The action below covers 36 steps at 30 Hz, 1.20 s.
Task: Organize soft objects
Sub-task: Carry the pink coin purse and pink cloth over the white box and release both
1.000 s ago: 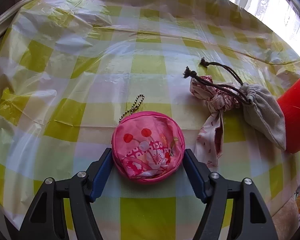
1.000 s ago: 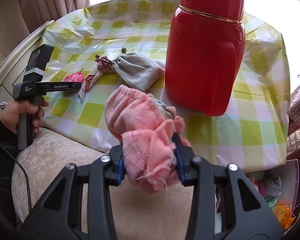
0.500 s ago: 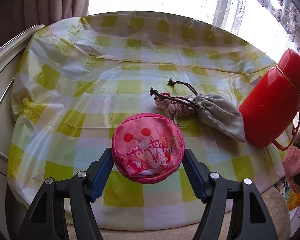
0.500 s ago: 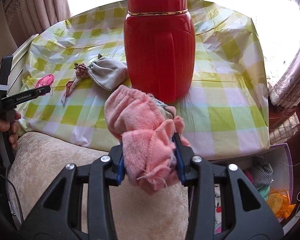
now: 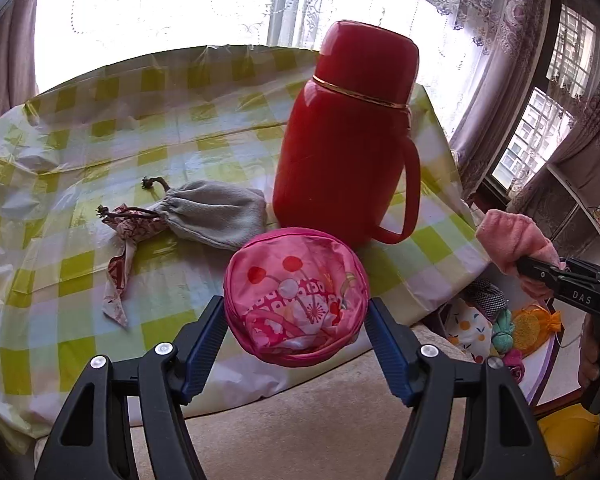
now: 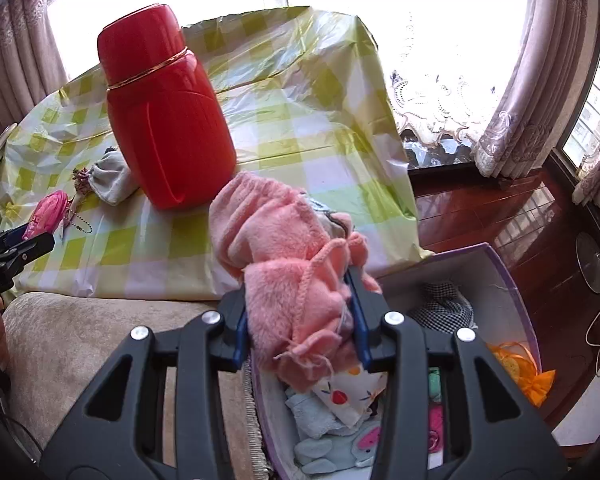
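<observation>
**Both grippers loaded: pouch in the left, fleece in the right**

In the left wrist view, the left gripper point(image 5: 296, 312) sits at bottom centre, its blue-padded jaws set wide around a round pink pouch point(image 5: 296, 304) and pressed against its two sides. The pouch is lifted off the table, over the table's near edge. Behind it, at centre frame, a red flask point(image 5: 344, 136) stands upright on the checked cloth point(image 5: 100, 132). Left of the flask lies a grey bag point(image 5: 216, 216) with its drawstrings trailing left, touching a patterned bag point(image 5: 132, 224) further left. At the right edge, the right gripper point(image 5: 540, 272) shows from the side, closed on a pink fleece point(image 5: 508, 236).

In the right wrist view, the right gripper point(image 6: 300, 320) is at lower centre, jaws narrow and clamped on the fleece point(image 6: 284, 248), which bunches up above the fingers. It hangs over a purple-rimmed box point(image 6: 512, 280) at lower right, which holds assorted soft things. The flask point(image 6: 164, 112) stands at upper left; the pouch point(image 6: 48, 210) shows at the left edge, a bead chain dangling beside it.
</observation>
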Each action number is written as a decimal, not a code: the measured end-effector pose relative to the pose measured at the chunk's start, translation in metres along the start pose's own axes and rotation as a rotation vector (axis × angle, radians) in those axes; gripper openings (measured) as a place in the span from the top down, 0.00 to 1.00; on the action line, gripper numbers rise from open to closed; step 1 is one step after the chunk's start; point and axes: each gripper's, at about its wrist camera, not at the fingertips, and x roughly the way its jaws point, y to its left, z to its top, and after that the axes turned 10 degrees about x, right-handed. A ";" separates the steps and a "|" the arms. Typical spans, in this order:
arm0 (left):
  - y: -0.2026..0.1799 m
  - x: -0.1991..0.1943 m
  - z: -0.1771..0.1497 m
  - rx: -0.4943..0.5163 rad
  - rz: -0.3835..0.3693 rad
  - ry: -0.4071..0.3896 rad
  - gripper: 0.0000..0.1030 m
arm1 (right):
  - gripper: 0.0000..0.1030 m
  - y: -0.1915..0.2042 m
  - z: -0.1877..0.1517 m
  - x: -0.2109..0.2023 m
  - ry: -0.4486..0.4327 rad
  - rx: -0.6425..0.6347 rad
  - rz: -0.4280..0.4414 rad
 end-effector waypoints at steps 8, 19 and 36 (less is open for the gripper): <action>-0.080 0.020 0.017 0.133 -0.165 0.015 0.32 | 0.57 -0.062 0.009 -0.012 -0.039 0.094 -0.099; -0.199 0.034 0.014 0.331 -0.393 0.077 0.32 | 0.55 -0.109 0.008 -0.020 -0.050 0.159 -0.163; -0.202 0.038 0.002 0.329 -0.460 0.145 0.16 | 0.27 -0.109 0.003 -0.016 -0.031 0.158 -0.180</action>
